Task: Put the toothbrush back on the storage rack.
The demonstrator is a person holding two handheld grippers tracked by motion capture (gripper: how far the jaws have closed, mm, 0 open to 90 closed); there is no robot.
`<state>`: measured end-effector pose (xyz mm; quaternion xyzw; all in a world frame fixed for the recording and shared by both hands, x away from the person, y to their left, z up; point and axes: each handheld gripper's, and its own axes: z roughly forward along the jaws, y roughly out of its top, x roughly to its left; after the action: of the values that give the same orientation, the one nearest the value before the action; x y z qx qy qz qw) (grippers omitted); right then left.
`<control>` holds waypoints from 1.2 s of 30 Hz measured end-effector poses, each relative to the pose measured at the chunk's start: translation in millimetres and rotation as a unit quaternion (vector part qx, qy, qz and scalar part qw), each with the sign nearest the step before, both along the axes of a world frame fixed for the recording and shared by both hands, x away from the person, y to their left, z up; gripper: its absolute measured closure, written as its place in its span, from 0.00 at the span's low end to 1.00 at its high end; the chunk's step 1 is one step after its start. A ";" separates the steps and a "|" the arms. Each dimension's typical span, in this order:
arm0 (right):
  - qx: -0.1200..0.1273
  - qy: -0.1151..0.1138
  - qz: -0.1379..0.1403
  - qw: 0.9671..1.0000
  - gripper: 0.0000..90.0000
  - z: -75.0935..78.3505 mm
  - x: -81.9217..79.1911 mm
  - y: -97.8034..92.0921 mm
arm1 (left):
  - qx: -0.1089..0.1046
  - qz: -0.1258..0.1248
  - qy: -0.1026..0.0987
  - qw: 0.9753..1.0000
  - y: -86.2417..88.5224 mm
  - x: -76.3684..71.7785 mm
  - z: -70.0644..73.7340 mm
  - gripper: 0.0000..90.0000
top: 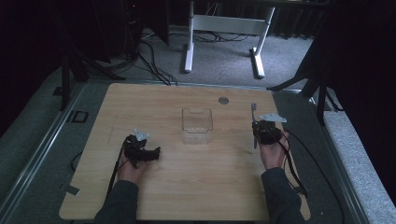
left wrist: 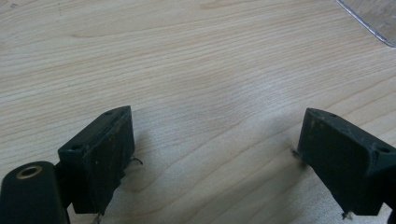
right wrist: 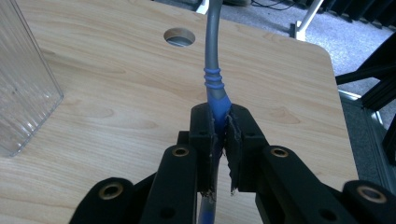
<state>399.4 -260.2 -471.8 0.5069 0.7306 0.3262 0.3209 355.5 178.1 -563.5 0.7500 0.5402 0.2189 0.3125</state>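
High view: a wooden table with a clear box standing at its centre; the box looks empty. The left gripper rests on the table left of the box. The right gripper, right of the box, holds a toothbrush pointing away from the person.

Left gripper view: jaws spread wide over bare wood, holding nothing. A corner of the box shows top right.

Right gripper view: jaws clenched on the blue part of the toothbrush handle. The box wall stands at left, well apart.

Risk, judged: the grip sits on a narrow, rounded handle, so the toothbrush could twist or slip. Lowered carelessly, it could knock the light box over.
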 end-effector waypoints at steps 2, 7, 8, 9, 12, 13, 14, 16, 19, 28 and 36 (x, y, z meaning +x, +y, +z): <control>0.002 -0.003 0.001 1.000 0.90 0.2 0.7 1.3 | 0.000 0.000 0.000 1.000 0.0 0.0 0.0 0.12; 0.009 -0.005 0.001 1.000 0.90 -0.1 2.1 4.3 | 0.000 0.000 0.000 1.000 0.0 0.0 0.0 0.12; 0.009 -0.005 0.001 1.000 0.90 -0.1 2.1 4.3 | 0.000 0.000 0.000 1.000 0.0 0.0 0.0 0.12; 0.010 -0.003 0.003 1.000 0.90 -0.2 2.6 5.3 | 0.000 0.000 0.000 1.000 0.0 0.0 0.0 0.12; 0.010 -0.008 0.007 1.000 0.90 1.0 3.5 10.5 | 0.000 0.000 0.000 1.000 0.0 0.0 0.0 0.12; 0.010 -0.008 0.007 1.000 0.90 1.4 3.8 11.2 | 0.000 0.000 0.000 1.000 0.0 0.0 0.0 0.12; 0.010 -0.009 0.007 1.000 0.90 1.8 4.1 12.2 | 0.000 0.000 0.000 1.000 0.0 0.0 0.0 0.12; 0.009 -0.009 0.009 1.000 0.90 2.6 4.7 13.7 | 0.000 0.000 0.000 1.000 0.0 0.0 0.0 0.12; 0.009 -0.012 0.012 1.000 0.90 4.3 5.7 16.1 | 0.000 0.000 0.000 1.000 0.0 0.0 -0.1 0.12; 0.025 -0.011 0.020 0.999 0.90 8.7 9.3 24.6 | 0.000 0.000 0.000 1.000 0.0 0.0 -0.1 0.12; 0.027 -0.017 0.026 0.999 0.90 13.7 11.1 32.6 | 0.001 0.000 0.000 1.000 0.1 0.0 0.0 0.12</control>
<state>410.5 -227.6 -458.1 0.4906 0.7288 0.3630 0.3106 355.5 178.2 -563.5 0.7504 0.5398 0.2192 0.3123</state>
